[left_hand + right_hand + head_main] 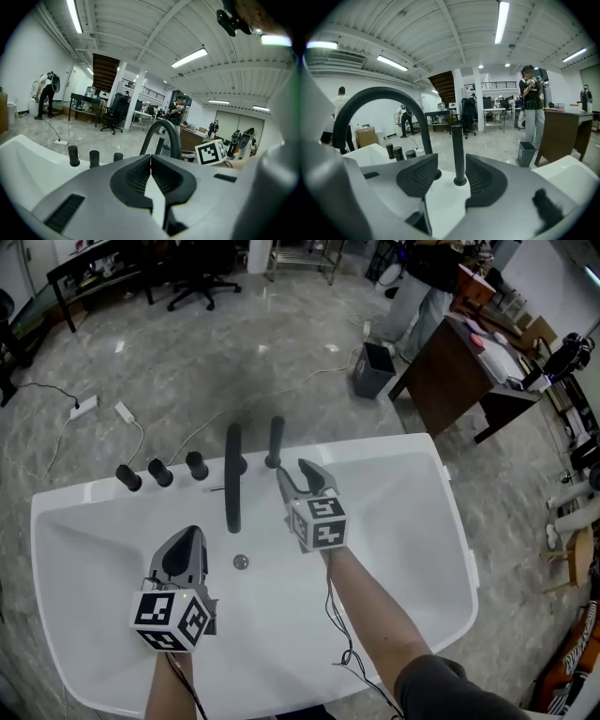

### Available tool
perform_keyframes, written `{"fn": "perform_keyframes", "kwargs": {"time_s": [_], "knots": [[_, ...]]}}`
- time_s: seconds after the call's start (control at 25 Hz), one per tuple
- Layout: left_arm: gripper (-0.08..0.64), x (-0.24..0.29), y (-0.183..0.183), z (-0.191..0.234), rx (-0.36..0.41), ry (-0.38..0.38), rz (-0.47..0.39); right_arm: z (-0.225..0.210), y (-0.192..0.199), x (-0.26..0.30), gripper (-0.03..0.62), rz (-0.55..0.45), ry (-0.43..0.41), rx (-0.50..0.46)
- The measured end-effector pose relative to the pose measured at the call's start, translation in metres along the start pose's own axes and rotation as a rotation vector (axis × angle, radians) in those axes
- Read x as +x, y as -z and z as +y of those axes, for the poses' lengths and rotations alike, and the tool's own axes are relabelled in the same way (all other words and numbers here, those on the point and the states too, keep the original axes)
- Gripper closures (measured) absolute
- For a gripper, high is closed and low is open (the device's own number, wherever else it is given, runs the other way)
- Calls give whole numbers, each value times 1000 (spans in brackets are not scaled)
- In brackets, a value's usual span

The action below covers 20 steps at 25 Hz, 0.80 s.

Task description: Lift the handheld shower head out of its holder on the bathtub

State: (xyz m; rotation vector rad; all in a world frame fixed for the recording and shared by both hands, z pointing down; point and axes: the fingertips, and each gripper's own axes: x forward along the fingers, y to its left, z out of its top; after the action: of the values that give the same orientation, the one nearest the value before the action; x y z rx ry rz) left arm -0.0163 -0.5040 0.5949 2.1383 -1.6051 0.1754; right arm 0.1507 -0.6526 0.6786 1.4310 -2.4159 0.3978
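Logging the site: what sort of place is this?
Likely a lab or workshop, not a bathroom: the bathtub stands on an open floor near an office chair, a desk and a power strip.

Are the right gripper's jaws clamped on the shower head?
No: the right gripper stands open, clear of the upright shower head ahead.

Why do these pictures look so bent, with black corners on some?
Head view: a wide lens bows the bathtub rim, and the floor shows glare. Left gripper view: a round fisheye picture with black corners; the strip light is blown out. Right gripper view: same curving, yet the shower head looks sharp.
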Motion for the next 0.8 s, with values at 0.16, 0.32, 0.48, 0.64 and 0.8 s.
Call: {"fn": "perform_keyframes", "kwargs": {"time_s": [0.16,0.32,0.48,0.64,0.8], "knots": [[545,10,5,11,5,-6,4,-8,6,20,411,0,31,0],[545,17,8,19,7,-11,4,-11,12,41,411,15,41,-23],[545,23,9,24,11,-12,0,-11,19,64,411,80,19,-42],[545,23,15,30,5,-18,3,-14,21,79,411,84,40,-40],[545,27,21,34,10,-17,19,-20,18,94,411,69,48,-27]]}}
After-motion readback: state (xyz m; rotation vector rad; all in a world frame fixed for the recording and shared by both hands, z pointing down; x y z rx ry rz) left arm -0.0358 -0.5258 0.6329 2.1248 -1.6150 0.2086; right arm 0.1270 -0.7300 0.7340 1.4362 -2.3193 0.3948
